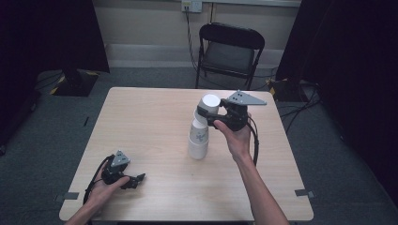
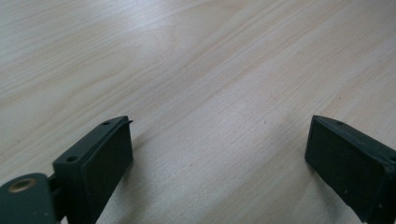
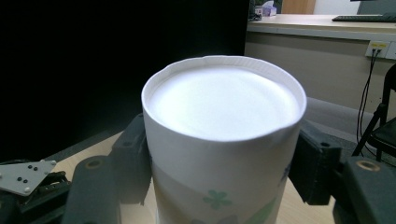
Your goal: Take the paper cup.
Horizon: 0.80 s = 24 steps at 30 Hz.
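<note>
My right tool (image 1: pixel 210 114) clamps the top inverted paper cup (image 1: pixel 210 104) on the stack (image 1: pixel 198 140) at mid-bench, where a skewed push could topple it; my left tool (image 1: pixel 137 180) rests wide open, empty.

1. We see a light wood-grain surface (image 1: pixel 155 117), square with rounded corners, standing on grey carpeted floor (image 1: pixel 56 126).
2. On the surface stands a stack of white paper cups (image 1: pixel 199 138), upside down, a little right of centre; its bottom cup rests directly on the wood.
3. Near the front left corner the left hand-held gripper (image 1: pixel 136 180) lies low on the surface, held by a hand; in the left gripper view we see its jaws spread wide over bare wood grain (image 2: pixel 210 93).
4. On the floor beyond the far edge stands a black folding chair (image 1: pixel 230 51).
5. Small grey tape marks (image 1: pixel 304 192) lie on the floor beside the front corners.
</note>
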Each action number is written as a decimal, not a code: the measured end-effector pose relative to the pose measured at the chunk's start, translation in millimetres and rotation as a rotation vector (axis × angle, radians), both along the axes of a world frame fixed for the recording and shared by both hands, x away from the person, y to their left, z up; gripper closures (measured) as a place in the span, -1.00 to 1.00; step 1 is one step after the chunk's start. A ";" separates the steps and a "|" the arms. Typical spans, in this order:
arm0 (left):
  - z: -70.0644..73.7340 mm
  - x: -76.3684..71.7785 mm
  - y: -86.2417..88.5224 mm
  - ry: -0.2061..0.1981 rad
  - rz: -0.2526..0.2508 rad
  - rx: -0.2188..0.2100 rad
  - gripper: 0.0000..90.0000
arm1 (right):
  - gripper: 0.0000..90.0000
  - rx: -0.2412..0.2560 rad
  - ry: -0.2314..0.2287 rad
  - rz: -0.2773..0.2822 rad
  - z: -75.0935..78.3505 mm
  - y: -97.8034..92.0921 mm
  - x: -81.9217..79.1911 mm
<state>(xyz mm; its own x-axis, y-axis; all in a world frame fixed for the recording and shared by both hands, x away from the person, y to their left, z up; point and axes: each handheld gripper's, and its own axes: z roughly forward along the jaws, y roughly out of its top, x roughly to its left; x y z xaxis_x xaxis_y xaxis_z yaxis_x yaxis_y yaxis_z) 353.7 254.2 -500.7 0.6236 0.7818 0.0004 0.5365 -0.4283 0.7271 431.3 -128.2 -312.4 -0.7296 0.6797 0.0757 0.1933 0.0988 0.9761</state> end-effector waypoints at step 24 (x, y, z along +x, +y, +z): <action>22.4 -12.2 -4.2 -0.070 -0.056 -0.050 -0.57 | -0.24 -0.022 0.060 -0.057 -0.1 -40.9 -32.5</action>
